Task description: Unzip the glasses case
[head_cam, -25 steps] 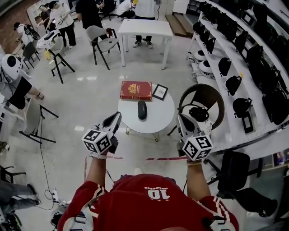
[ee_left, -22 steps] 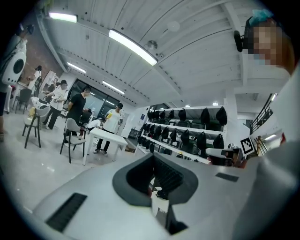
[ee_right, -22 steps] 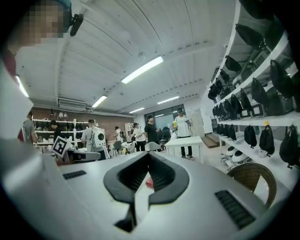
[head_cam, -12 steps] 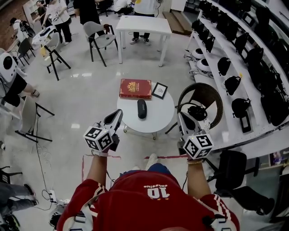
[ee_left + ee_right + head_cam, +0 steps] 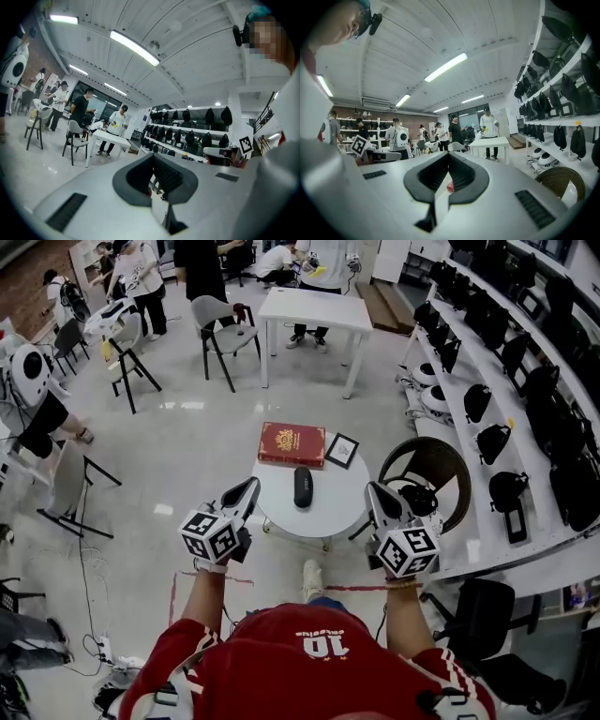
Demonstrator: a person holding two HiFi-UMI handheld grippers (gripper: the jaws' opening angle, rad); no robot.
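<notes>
Glasses case (image 5: 302, 487) lay on the round table (image 5: 349, 491), untouched, ahead of the left gripper (image 5: 248, 486) and right gripper (image 5: 373, 491). Both were pinched together, empty; opening them before lowering onto the case seemed wise.

We find the glasses case (image 5: 302, 487) near the middle of the table (image 5: 333, 514), its length running from the near edge toward the far edge. Behind it, a book (image 5: 292, 444) lies at the far edge, partly over the rim. A small frame (image 5: 341, 450) rests just right of the book, at the far-right edge. Our left gripper (image 5: 249, 486) is by the table's left edge and our right gripper (image 5: 372, 490) by its right edge, both apart from the case. A chair (image 5: 427, 457) stands on the floor beyond the right edge, and a second table (image 5: 314, 310) stands well behind the far edge.
</notes>
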